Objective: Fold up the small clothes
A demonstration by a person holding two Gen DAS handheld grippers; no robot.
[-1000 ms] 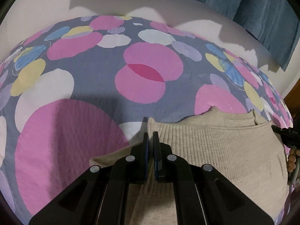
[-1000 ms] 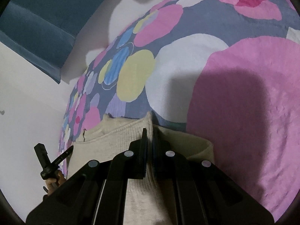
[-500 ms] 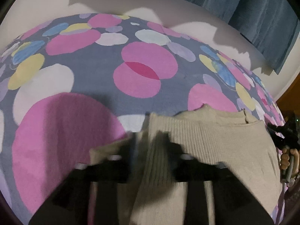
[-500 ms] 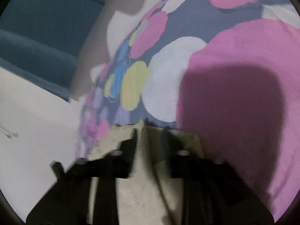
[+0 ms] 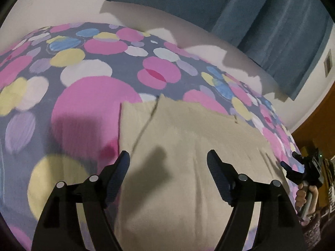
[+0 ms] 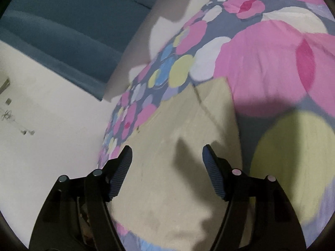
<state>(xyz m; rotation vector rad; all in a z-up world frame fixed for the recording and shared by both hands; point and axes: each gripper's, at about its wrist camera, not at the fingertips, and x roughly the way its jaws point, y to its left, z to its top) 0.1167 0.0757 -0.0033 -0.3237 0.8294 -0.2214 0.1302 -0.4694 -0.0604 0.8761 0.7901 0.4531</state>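
left wrist view: left gripper has its jaws spread wide apart, holding nothing, hanging above the beige knit garment. garment lies flat on the spotted bedspread, with a folded flap lying over its left side. right gripper shows at the far right edge, gripped by a hand, jaws apart, just beside the garment's right edge. blue curtain hangs behind the bed.

right wrist view: right gripper jaws wide apart, nothing between them, above the garment. garment flat on the bedspread, its fold seam running diagonally. white wall to the left, blue curtain above. frame is motion-blurred.
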